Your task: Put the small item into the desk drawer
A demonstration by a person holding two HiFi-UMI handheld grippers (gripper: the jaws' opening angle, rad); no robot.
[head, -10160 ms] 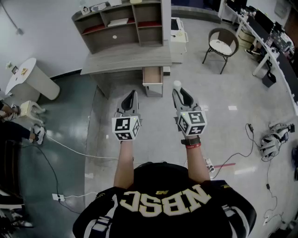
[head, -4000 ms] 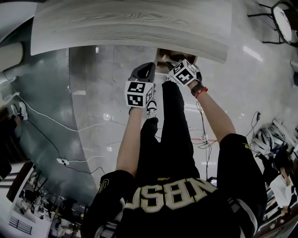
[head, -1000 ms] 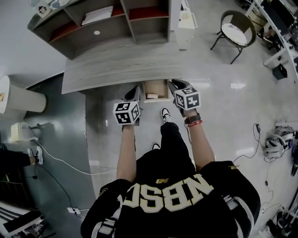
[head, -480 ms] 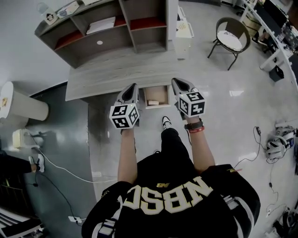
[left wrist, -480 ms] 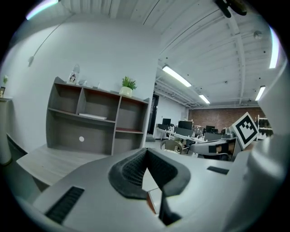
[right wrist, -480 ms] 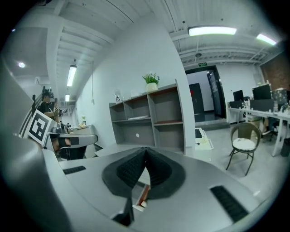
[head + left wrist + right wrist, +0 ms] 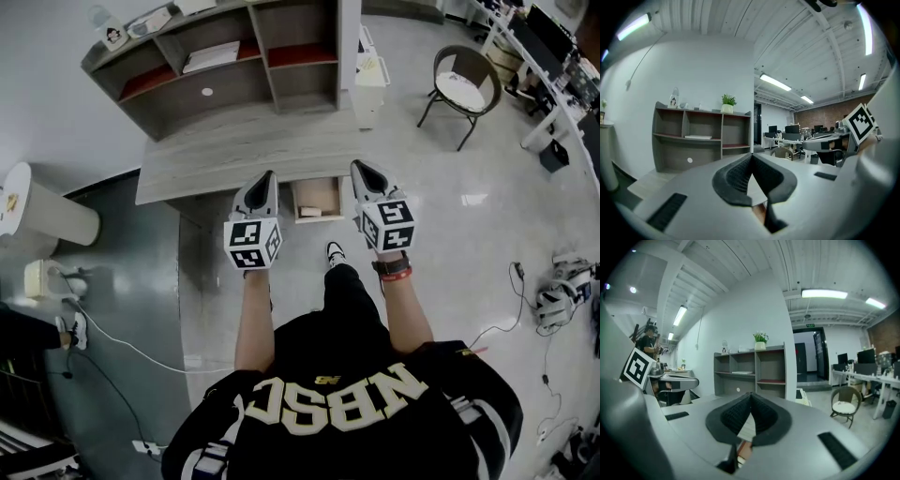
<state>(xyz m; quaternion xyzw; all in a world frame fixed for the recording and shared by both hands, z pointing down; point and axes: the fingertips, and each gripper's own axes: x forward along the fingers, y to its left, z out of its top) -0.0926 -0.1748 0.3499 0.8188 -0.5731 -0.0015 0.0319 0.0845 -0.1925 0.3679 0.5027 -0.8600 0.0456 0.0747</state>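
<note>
Your head camera looks steeply down from high over your shoulders, onto the desk (image 7: 244,150), its drawer (image 7: 316,199) and the floor, with the shelf (image 7: 225,56) near the picture's top edge. The cameras on your left gripper (image 7: 269,177) and right gripper (image 7: 357,167) sit close behind their own jaws and face level across the desk's front edge toward the shelf. All three views share desk and shelf, and the head and right gripper views also share the chair (image 7: 459,89).

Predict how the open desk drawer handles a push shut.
The drawer probably slides straight in: it sticks out of the desk squarely. Looks wooden and nearly empty, so likely light. The small item inside may shift if shoved hard.
</note>
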